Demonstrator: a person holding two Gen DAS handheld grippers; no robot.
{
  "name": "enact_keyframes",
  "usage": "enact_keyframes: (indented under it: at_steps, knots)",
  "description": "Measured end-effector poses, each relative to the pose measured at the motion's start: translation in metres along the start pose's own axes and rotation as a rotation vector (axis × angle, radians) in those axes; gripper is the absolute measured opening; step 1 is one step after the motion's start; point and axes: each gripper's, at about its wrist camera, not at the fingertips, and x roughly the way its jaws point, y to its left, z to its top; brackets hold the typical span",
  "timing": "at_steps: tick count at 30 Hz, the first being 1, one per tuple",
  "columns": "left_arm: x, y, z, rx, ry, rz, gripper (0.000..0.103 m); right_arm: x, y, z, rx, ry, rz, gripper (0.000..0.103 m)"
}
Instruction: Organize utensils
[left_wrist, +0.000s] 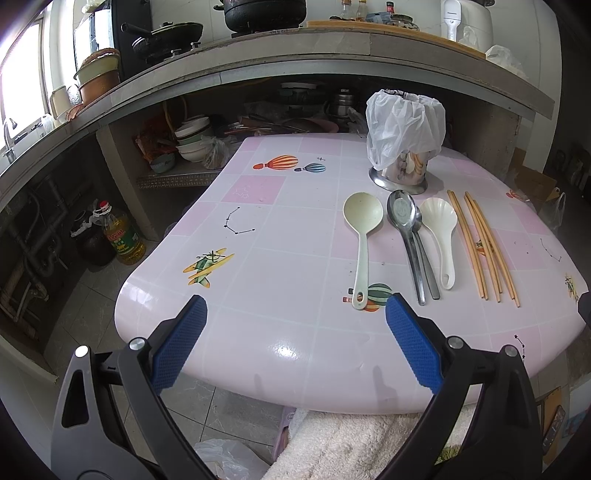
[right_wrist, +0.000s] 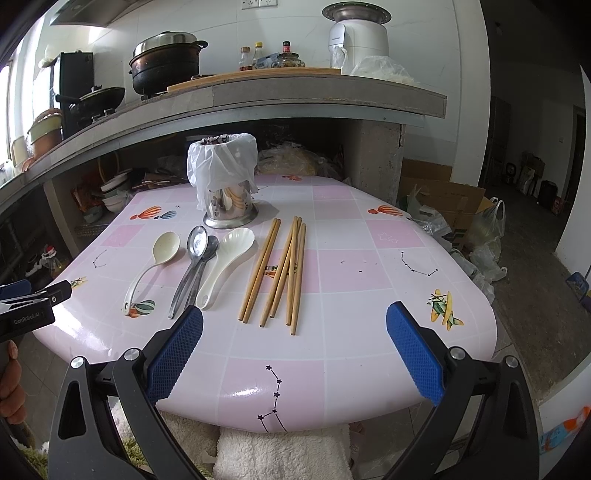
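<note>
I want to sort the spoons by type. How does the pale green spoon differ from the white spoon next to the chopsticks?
The pale green spoon has a smooth round bowl; the white spoon has a scalloped, shell-like bowl. The green one has a long thin handle and lies leftmost; the white one has a shorter, broader handle and lies right of the metal spoons. Both lie flat on the table, bowls toward the holder, with a hole at the handle end.

My feed shows a glossy pink tiled table (right_wrist: 351, 273), glare on its near edge. The holder (right_wrist: 229, 206) is mirror-bright metal under a thin, crinkled white plastic bag (right_wrist: 221, 166). Two metal spoons (right_wrist: 195, 258) look dull and scuffed beside smooth cream plastic ladles (left_wrist: 362, 229). The chopsticks (right_wrist: 280, 269) are matt pale wood. My grippers' blue pads (left_wrist: 413, 343) are rough-textured rubber.
</note>
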Motion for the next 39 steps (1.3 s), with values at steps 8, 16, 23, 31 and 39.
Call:
enact_keyframes:
  at_steps: [8, 16, 23, 31, 39]
  knots:
    - [0.0001, 0.0004, 0.0, -0.001, 0.0, 0.0, 0.094, 0.0007, 0.0003, -0.0008, 0.0, 0.001, 0.0, 0.097]
    - [0.0002, 0.0005, 0.0001, -0.002, 0.001, -0.001, 0.094, -0.0007, 0.0005, -0.0005, 0.0, 0.002, 0.0, 0.097]
    - [0.0002, 0.0007, 0.0, -0.002, 0.002, -0.001, 0.094, 0.0019, -0.0001, -0.0013, -0.001, 0.005, 0.001, 0.097]
    - [0.0003, 0.0007, 0.0002, -0.002, 0.002, -0.001, 0.094, 0.0022, 0.0006, -0.0021, 0.0, 0.006, 0.002, 0.097]
    - [0.0025, 0.0001, -0.0008, -0.001, 0.003, -0.003, 0.094, 0.0004, 0.0017, -0.0019, -0.003, 0.003, 0.003, 0.097]
